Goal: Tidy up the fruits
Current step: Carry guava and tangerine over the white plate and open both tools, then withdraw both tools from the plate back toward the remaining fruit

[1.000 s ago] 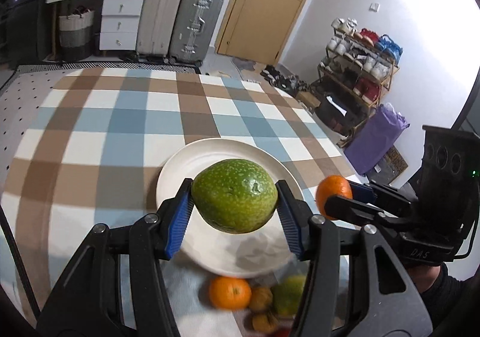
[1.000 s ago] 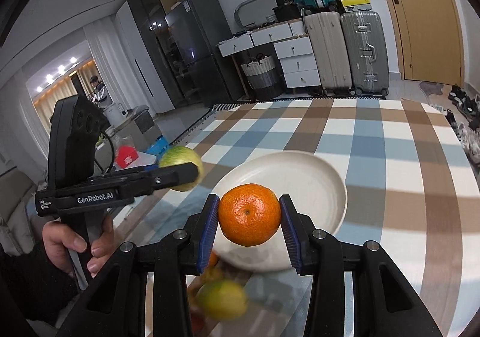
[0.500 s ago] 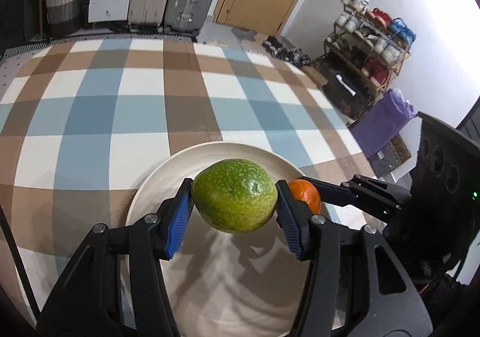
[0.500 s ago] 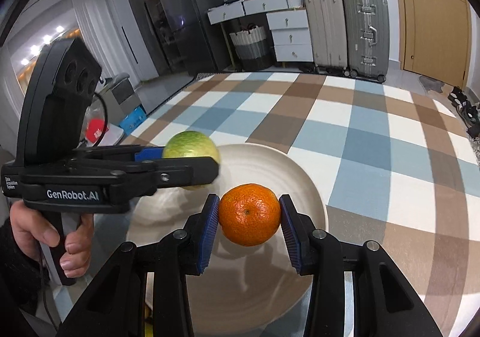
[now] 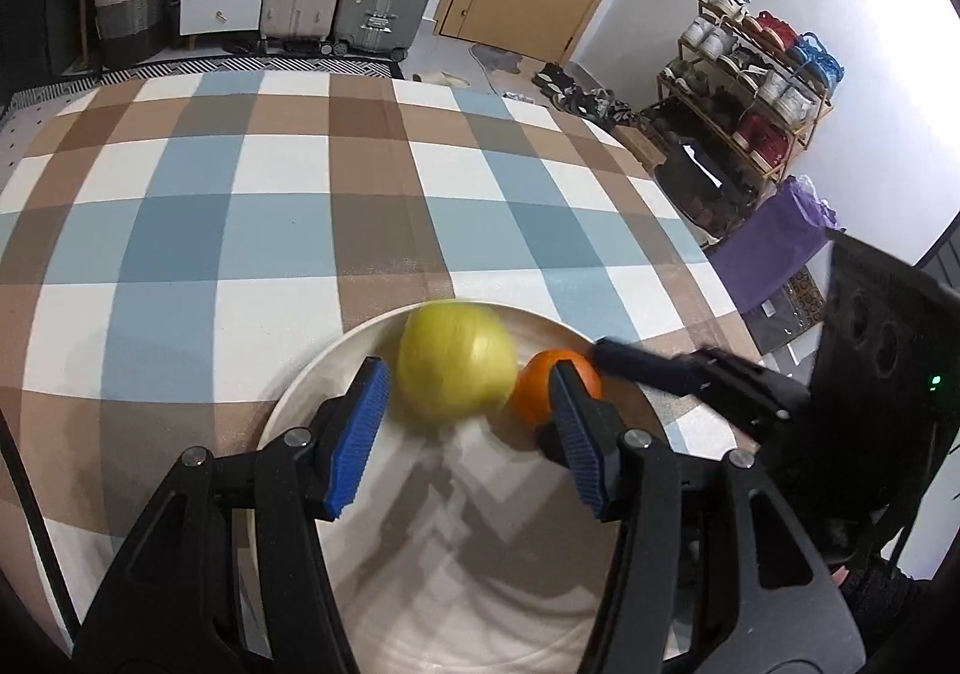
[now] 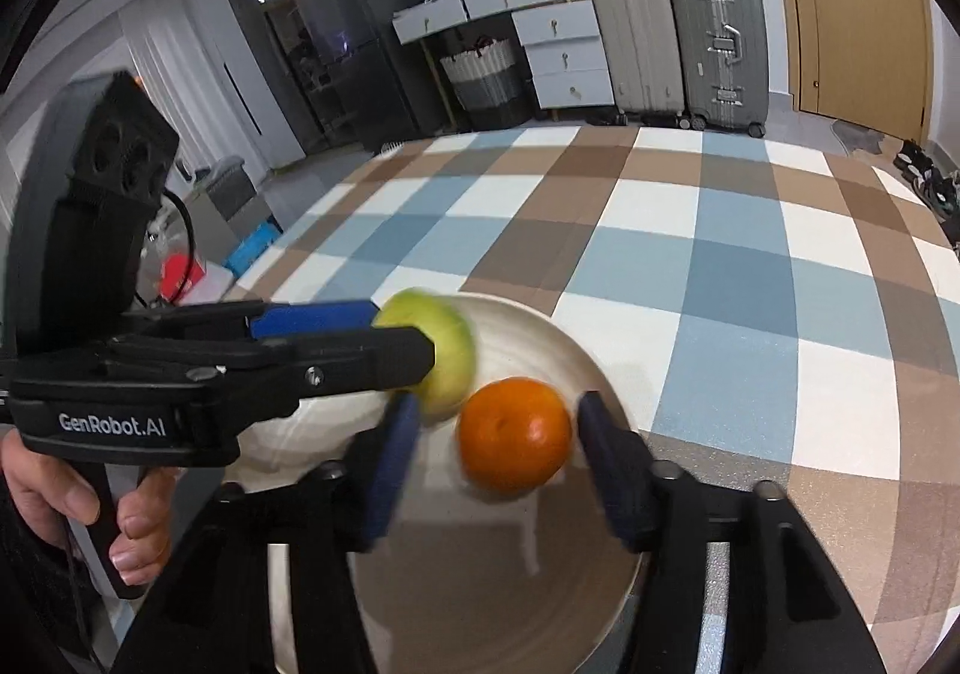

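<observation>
Both fruits are being let go onto the white plate (image 5: 312,374), so the step in hand is a clean release; the left gripper (image 5: 468,422) has its blue pads spread clear of the green citrus (image 5: 456,368), which is blurred as if rolling toward the far rim; the right gripper (image 6: 498,452) has just been opening, its jaws now wide of the mandarin (image 6: 513,437) lying between them with a gap on each side. To do this well, I judge both grippers should lift straight back and away without brushing either fruit, since round fruit on a shallow plate may roll off onto the checked tablecloth (image 5: 240,182). The plate holds the green citrus and the mandarin, just beside one another, possibly touching; nothing else shows on it.
</observation>
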Demonstrator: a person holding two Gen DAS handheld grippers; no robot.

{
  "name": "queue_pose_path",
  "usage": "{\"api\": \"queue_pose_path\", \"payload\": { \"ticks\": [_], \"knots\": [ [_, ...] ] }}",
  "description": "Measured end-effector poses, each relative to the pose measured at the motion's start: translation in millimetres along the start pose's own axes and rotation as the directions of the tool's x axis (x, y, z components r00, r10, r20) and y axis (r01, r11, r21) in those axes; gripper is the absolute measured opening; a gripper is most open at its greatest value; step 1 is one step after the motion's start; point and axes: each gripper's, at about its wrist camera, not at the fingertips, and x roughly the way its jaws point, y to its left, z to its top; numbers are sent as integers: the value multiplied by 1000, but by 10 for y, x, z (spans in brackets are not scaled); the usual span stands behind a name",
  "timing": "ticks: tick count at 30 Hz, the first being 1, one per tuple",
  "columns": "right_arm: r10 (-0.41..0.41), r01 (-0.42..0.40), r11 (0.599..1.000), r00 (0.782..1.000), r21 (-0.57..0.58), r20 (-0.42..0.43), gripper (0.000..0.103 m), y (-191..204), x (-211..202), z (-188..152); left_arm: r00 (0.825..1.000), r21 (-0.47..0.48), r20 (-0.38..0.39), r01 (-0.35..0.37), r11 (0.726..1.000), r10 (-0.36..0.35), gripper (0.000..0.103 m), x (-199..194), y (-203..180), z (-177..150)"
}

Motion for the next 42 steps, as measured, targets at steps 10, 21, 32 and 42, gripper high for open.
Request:
{"api": "queue_pose_path", "payload": {
  "ticks": [10,21,32,42],
  "knots": [
    [-21,23,1000,992,-13,123,78,180,-669,-101,996,18,89,-19,1000,17,55,-639,-131,-180],
    [-26,29,1000,968,-8,249,84,544,-1459,-378,972,21,202,-126,992,119,65,-1459,-342,-674],
    [-59,63,998,944,-3,324,92,884,-1925,-649,926,36,315,-232,972,209,81,-2122,-785,-1211],
    [-48,51,999,941,2,334,101,1070,-2066,-891,912,-15,336,-247,969,238,96,-2426,-840,-1653]
  ]
}}
